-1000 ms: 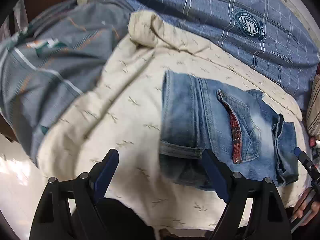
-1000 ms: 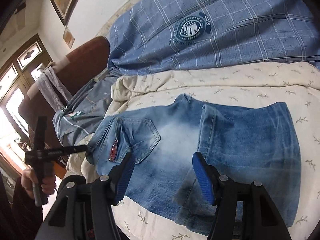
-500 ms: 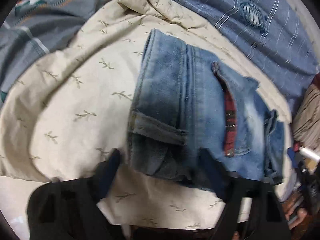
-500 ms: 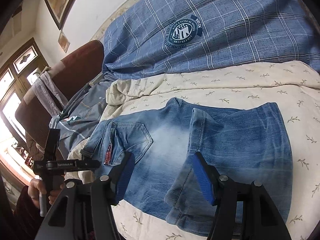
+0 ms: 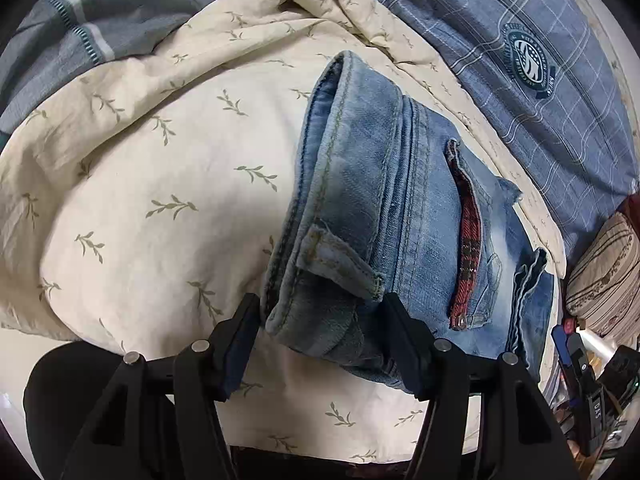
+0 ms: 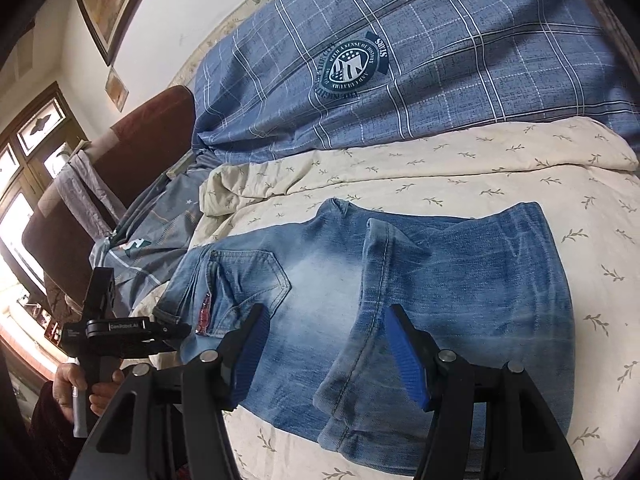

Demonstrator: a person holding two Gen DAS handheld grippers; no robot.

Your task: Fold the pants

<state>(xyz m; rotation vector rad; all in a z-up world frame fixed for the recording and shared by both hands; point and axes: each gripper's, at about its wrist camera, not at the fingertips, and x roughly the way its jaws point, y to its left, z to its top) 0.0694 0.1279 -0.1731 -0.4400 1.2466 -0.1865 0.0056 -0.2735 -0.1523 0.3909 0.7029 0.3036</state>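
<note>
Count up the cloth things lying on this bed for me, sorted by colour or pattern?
Faded blue denim: 1, the jeans
Cream with a leaf print: 1, the quilt
Blue plaid with a round crest: 1, the cover
Grey with stripes: 1, the bedding
Total: 4

The jeans (image 6: 420, 280) lie folded on the quilt (image 6: 480, 160), which spreads out from under them on every side. Behind the jeans, past the quilt's far edge, lies the plaid cover (image 6: 400, 60). Left of the jeans, off the quilt's bunched corner, lies a striped sheet (image 6: 160, 232), with the headboard (image 6: 132, 152) behind that. The left gripper (image 5: 320, 344) straddles the jeans' near corner; the right gripper (image 6: 328, 352) sits over their near edge
</note>
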